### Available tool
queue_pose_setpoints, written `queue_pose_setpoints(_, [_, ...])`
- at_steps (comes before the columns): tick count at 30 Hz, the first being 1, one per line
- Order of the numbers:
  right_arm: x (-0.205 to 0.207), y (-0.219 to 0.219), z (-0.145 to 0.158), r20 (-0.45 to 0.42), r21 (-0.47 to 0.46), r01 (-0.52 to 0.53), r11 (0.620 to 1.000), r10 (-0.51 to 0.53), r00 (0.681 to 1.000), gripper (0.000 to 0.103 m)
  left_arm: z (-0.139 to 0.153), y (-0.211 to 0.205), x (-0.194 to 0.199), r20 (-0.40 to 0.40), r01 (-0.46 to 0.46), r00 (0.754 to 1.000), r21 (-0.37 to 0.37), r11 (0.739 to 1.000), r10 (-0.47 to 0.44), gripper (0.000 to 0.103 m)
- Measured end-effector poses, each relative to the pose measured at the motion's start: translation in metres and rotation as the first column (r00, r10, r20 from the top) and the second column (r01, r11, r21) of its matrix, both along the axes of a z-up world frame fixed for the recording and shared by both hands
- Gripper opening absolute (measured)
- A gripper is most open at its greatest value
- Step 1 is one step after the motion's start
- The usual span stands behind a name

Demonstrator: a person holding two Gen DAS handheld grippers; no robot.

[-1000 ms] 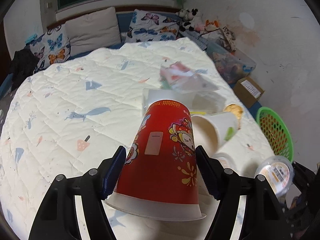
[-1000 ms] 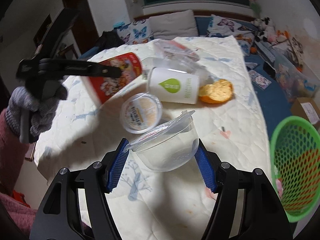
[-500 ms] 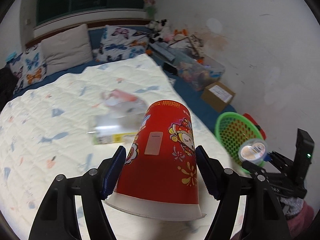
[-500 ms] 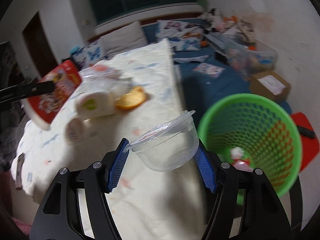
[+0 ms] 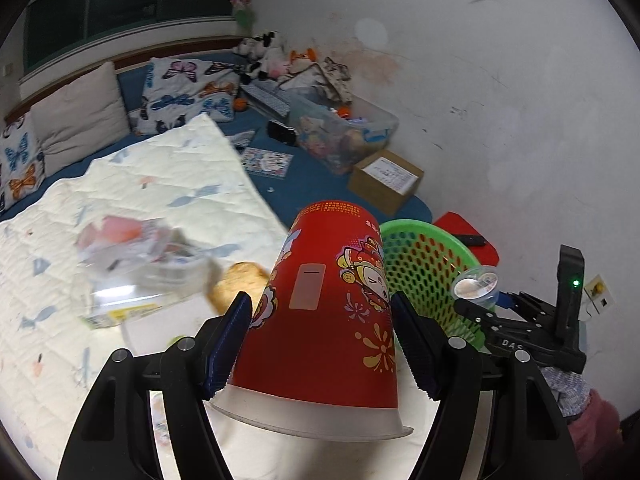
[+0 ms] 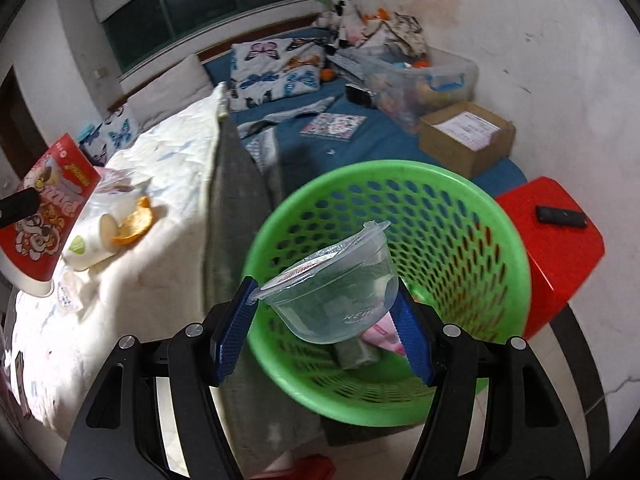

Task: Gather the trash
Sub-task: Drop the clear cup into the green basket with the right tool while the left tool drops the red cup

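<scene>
My left gripper (image 5: 322, 342) is clamped on a red paper cup (image 5: 325, 312), which sits upside down between the blue pads, its white rim nearest the camera and its base pointing away. The cup is held over the edge of the quilted bed cover (image 5: 132, 216). My right gripper (image 6: 325, 320) grips a clear plastic tub (image 6: 340, 300) by its sides; the tub's peel-off film is partly lifted and the tub tilts. It hangs directly above the mouth of the green mesh basket (image 6: 472, 248), which stands on the floor just beside the bed. Inside the basket lie a pink wrapper (image 6: 382, 330) and a grey-green packet (image 6: 356, 354). Left on the bed cover: a white paper cup (image 6: 90, 242) on its side, an orange peel (image 6: 136, 222) touching its mouth, a small sealed tub (image 6: 66, 294) near the edge, and a blurred clear package (image 5: 136, 264). A red stool (image 6: 556, 236) stands just beside the basket with a dark remote (image 6: 562, 216) on top
</scene>
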State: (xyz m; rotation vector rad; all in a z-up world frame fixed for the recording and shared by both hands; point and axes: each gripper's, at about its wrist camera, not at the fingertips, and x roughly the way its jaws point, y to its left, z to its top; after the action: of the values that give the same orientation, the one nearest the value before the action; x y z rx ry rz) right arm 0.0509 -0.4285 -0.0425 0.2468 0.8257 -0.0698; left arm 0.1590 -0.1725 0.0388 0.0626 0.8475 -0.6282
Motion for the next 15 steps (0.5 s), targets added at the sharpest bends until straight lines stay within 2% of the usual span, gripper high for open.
queue_pose_setpoints(7, [-0.005, -0.024, -0.009, -0.015, 0.029, 0.041, 0.999, -0.040, 0.999, 0.072, -0.005, -0.041, 0.001, -0.016, 0.049, 0.999, 0.008, 0.999, -0.049, 0.069])
queue_pose_setpoints(15, [-0.019, -0.037, -0.004, 0.006, 0.054, 0.061, 0.997, -0.062, 0.998, 0.073, -0.012, -0.089, 0.002, -0.029, 0.110, 0.994, 0.024, 0.994, -0.109, 0.069])
